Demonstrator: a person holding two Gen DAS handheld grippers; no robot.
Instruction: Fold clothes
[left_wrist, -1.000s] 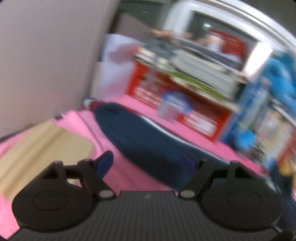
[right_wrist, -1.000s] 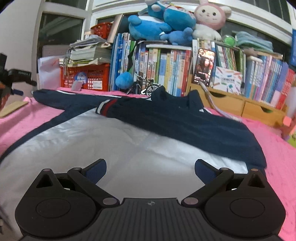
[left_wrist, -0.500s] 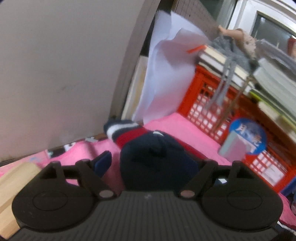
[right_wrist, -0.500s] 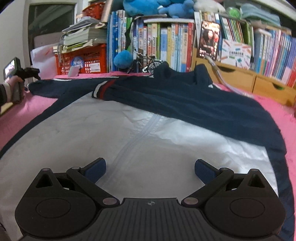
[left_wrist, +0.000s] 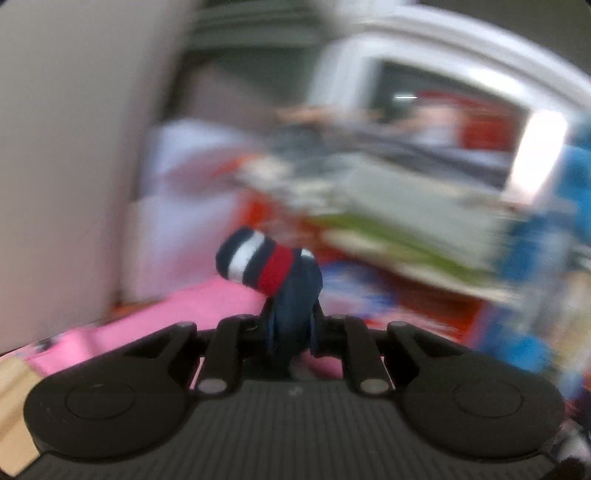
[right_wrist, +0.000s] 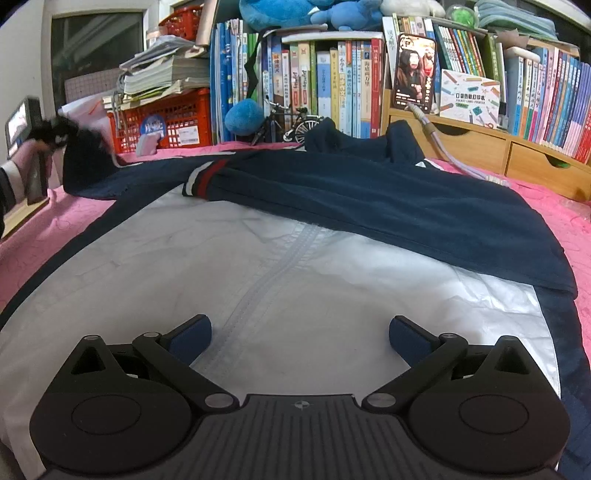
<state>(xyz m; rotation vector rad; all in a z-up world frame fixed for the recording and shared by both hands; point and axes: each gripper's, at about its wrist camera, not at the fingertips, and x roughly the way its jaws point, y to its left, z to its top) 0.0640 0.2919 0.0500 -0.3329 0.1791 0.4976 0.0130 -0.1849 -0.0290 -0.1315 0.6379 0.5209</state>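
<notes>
Now my left hand-held gripper (left_wrist: 291, 332) has just been closing and pinches the navy sleeve (left_wrist: 295, 306) just behind its striped cuff (left_wrist: 258, 264), lifted over the pink bed cover (left_wrist: 207, 306), while my right hand-held gripper (right_wrist: 300, 338) hangs spread and empty above the jacket (right_wrist: 369, 199), which lies flat on that cover with its silver lining (right_wrist: 258, 280) showing. I judge the cloth soft, light and rather slippery, best taken at cuffs or hem. Beyond, a box (right_wrist: 469, 98) reads "POCKET LABEL PRINTER".

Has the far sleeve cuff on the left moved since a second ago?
Yes. The sleeve cuff lay on the pink cover; now it is lifted off it, clamped in the left tongs.
</notes>
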